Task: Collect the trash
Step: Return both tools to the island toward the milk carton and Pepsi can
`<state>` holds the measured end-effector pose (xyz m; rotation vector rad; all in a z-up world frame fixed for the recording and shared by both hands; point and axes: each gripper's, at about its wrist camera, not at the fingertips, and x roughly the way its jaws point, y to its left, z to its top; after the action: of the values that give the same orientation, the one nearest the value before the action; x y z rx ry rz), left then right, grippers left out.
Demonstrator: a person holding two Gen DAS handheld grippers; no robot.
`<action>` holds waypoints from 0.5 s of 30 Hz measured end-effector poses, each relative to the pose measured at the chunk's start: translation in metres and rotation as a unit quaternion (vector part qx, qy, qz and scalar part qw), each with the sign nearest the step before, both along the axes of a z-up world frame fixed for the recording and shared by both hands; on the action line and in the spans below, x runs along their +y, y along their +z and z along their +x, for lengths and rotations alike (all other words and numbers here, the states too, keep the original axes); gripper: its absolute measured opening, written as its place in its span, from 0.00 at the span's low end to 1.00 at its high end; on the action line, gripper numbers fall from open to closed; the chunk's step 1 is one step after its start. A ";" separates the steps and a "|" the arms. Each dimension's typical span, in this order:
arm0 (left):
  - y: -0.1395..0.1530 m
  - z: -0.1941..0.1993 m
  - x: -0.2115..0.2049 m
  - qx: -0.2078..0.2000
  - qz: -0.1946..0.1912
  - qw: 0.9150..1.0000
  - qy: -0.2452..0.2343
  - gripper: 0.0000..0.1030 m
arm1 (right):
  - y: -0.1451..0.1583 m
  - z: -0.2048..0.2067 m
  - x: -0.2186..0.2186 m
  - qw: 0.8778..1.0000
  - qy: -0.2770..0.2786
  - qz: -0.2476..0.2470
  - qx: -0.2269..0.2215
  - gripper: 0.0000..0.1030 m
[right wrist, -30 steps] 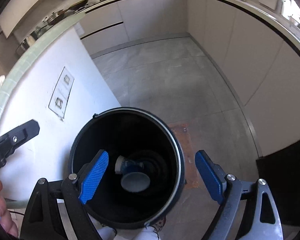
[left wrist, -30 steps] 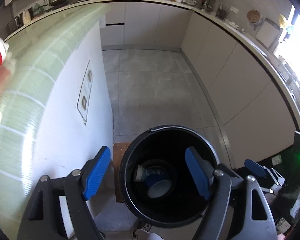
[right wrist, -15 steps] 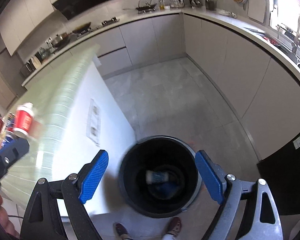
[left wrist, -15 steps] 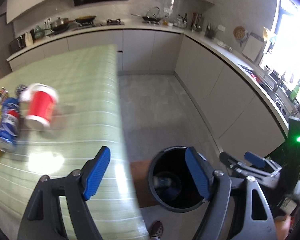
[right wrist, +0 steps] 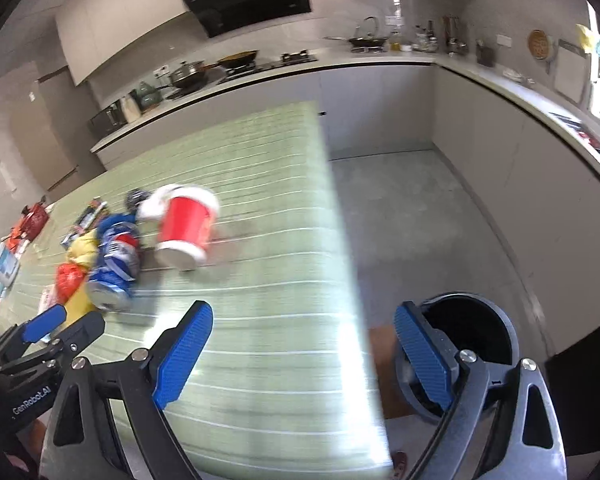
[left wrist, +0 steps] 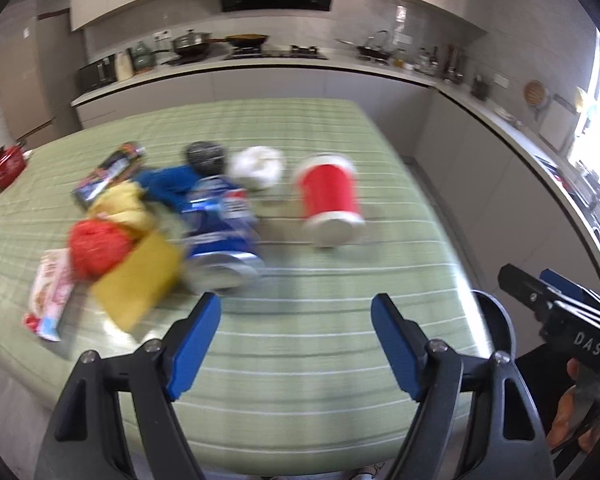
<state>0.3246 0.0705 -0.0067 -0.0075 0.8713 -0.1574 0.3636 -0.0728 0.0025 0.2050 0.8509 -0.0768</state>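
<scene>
Above the green striped tablecloth (left wrist: pixel 300 344) we are holding both blue-padded grippers, left (left wrist: pixel 296 334) and right (right wrist: pixel 302 354), wide apart and empty, the right's jaws having just been opening. Beyond them the red paper cup (left wrist: pixel 332 204) and crushed blue can (left wrist: pixel 220 236) are lying on that cloth; the black round bin (right wrist: pixel 472 336) is standing beside its edge.

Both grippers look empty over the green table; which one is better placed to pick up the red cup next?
Probably the left gripper: open and empty, it faces the red cup almost straight ahead. The right gripper, also open, sits nearer the table edge and bin, with the cup off to its left.
</scene>
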 end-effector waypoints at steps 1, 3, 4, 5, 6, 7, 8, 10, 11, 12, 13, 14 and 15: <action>0.000 0.001 0.008 0.002 0.000 1.000 0.006 0.76 | -0.002 0.003 0.007 1.000 0.004 0.003 0.001 0.91; -0.002 0.004 0.026 0.006 0.002 1.000 0.021 0.76 | -0.004 0.009 0.026 1.000 0.014 0.007 0.006 0.91; -0.003 0.004 0.035 0.007 0.002 1.000 0.027 0.76 | -0.005 0.013 0.035 1.000 0.020 0.007 0.007 0.91; -0.005 0.004 0.045 0.007 0.002 0.999 0.033 0.76 | -0.006 0.015 0.041 1.000 0.024 0.006 0.007 0.91; -0.006 0.005 0.053 0.008 0.001 0.999 0.041 0.76 | -0.006 0.018 0.047 0.999 0.031 0.002 0.007 0.91; -0.008 0.007 0.061 0.009 0.000 0.999 0.052 0.76 | -0.006 0.021 0.054 0.999 0.039 -0.003 0.008 0.91; -0.010 0.008 0.068 0.008 -0.002 0.998 0.061 0.76 | -0.006 0.025 0.059 0.999 0.046 -0.005 0.007 0.91; -0.013 0.009 0.085 0.006 -0.001 0.996 0.085 0.76 | -0.005 0.032 0.068 0.998 0.062 -0.005 0.003 0.91; -0.015 0.009 0.091 0.007 0.001 0.995 0.095 0.76 | -0.006 0.037 0.071 0.998 0.070 -0.002 0.000 0.91; -0.017 0.010 0.099 0.012 0.005 0.994 0.107 0.76 | -0.007 0.041 0.074 0.997 0.079 0.002 -0.002 0.91; -0.018 0.010 0.108 0.015 0.008 0.992 0.121 0.76 | -0.007 0.045 0.077 0.996 0.085 0.008 -0.002 0.91; -0.018 0.010 0.113 0.014 0.011 0.992 0.128 0.76 | -0.007 0.047 0.079 0.996 0.091 0.015 -0.001 0.91; -0.018 0.009 0.119 0.013 0.017 0.990 0.138 0.76 | -0.009 0.051 0.083 0.995 0.099 0.022 -0.001 0.91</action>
<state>0.3337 0.1893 -0.0245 -0.0973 0.8893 0.1163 0.4148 0.0105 -0.0061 0.1610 0.8677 0.1286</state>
